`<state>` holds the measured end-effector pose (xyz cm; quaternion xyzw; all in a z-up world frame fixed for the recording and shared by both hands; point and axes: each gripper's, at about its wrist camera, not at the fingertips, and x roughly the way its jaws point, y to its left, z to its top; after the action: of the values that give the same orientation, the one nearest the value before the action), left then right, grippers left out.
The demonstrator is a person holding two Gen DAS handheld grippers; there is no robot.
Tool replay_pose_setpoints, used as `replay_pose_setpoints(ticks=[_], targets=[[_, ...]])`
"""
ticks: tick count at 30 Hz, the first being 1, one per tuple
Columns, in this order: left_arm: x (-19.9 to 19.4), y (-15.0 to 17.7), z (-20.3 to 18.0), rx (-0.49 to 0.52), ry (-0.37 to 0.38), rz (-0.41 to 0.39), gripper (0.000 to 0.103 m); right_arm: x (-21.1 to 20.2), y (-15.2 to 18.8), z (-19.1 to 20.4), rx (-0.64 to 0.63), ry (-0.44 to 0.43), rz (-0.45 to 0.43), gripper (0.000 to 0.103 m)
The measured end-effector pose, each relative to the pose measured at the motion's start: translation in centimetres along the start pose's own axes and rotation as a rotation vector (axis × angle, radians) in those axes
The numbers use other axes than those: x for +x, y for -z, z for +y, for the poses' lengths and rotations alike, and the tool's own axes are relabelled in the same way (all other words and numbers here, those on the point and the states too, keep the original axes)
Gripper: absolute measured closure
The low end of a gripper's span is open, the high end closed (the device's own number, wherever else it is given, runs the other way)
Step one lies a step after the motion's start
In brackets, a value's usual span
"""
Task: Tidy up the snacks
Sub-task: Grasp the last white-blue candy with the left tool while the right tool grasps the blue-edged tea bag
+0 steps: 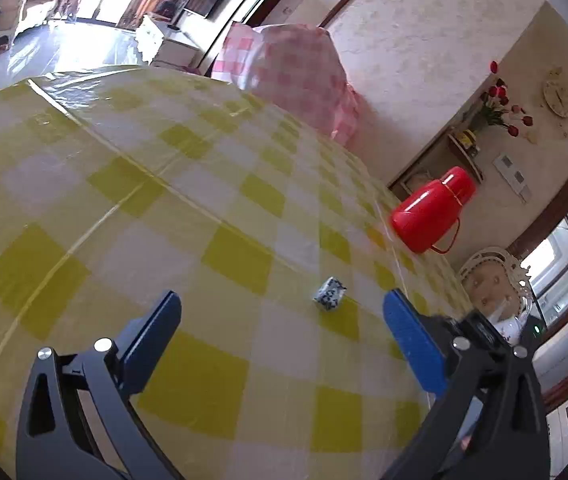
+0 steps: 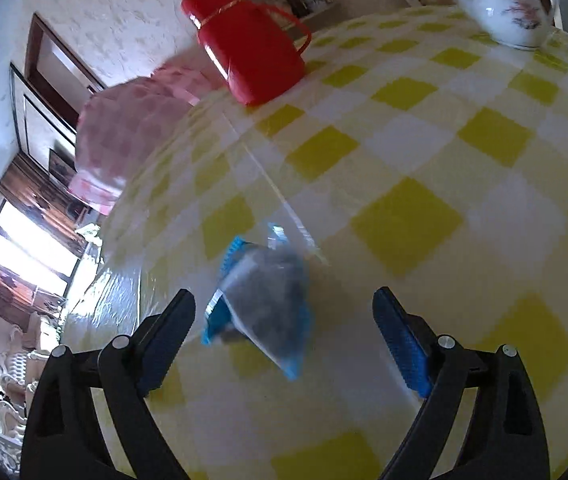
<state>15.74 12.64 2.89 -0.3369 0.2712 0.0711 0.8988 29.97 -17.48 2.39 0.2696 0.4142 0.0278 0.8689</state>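
In the left wrist view a small blue-and-white wrapped snack [image 1: 329, 293] lies on the yellow-checked tablecloth [image 1: 144, 184], just beyond and between the fingertips of my left gripper [image 1: 282, 306], which is open and holds nothing. In the right wrist view a blue-edged clear packet with dark contents [image 2: 264, 304] lies on the tablecloth [image 2: 423, 152] between the spread fingers of my right gripper [image 2: 284, 302]. That gripper is open and its pads do not touch the packet. The picture is blurred by motion.
A red thermos jug [image 1: 429, 212] [image 2: 244, 44] stands near the table's far edge. A pink-checked covered thing [image 1: 295, 72] [image 2: 124, 140] sits beyond the table. A white flowered teapot [image 2: 503, 0] stands at the back right, and a chair back [image 1: 491, 276] shows past the edge.
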Motion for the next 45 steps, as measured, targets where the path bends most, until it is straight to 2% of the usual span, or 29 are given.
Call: replay_pose_setpoints(ticks=[4,7,8,9,12,19,24,29,32,35,37,39,42,45], targets=[[0.3,0.0,0.2,-0.017,0.001,0.02,0.002,1.9,0.6,3.4,-0.096,0.109,0.007,0.015],[0.3,0.0,0.4,-0.017,0.001,0.029,0.002,3.2,1.4,5.7,-0.225,0.245,0.028,0.015],[0.3,0.0,0.4,-0.015,0.001,0.029,0.002,3.5,1.7,6.1,-0.272,0.276,0.041,0.02],[0.3,-0.1,0.4,-0.011,0.001,0.03,0.002,3.5,2.1,6.3,-0.31,0.298,0.043,0.036],[0.5,-0.1,0.4,0.006,-0.003,0.044,0.002,0.8,3.0,4.8,-0.301,0.22,0.007,0.047],[0.6,0.1,0.0,0.038,0.003,0.062,0.002,-10.7,7.8,-1.4,-0.274,-0.013,-0.073,0.047],[0.8,0.7,-0.9,0.097,0.031,0.089,0.002,-14.6,11.3,-5.1,-0.205,-0.106,-0.099,0.047],[1.1,1.4,-2.2,0.165,0.023,0.096,0.002,-16.3,11.4,-7.0,-0.141,-0.105,-0.223,0.047],[1.9,2.2,-4.2,0.257,0.007,0.111,0.002,-16.0,11.0,-8.0,-0.085,-0.119,-0.208,0.047],[4.6,2.2,-7.1,0.367,-0.016,0.156,0.002,-15.9,10.9,-8.2,-0.08,-0.123,-0.204,0.047],[7.9,1.6,-9.4,0.48,-0.08,0.23,0.002,-15.9,10.9,-7.9,-0.092,-0.125,-0.195,0.047],[10.6,1.2,-10.4,0.548,-0.124,0.295,0.002,-15.9,10.9,-8.1,-0.084,-0.13,-0.19,0.047],[13.4,0.8,-10.3,0.597,-0.141,0.381,0.014,-15.6,10.7,-8.7,-0.044,-0.14,-0.176,0.046],[13.9,0.5,-10.2,0.669,-0.138,0.388,0.027,-15.4,10.7,-8.9,-0.024,-0.14,-0.167,0.046]])
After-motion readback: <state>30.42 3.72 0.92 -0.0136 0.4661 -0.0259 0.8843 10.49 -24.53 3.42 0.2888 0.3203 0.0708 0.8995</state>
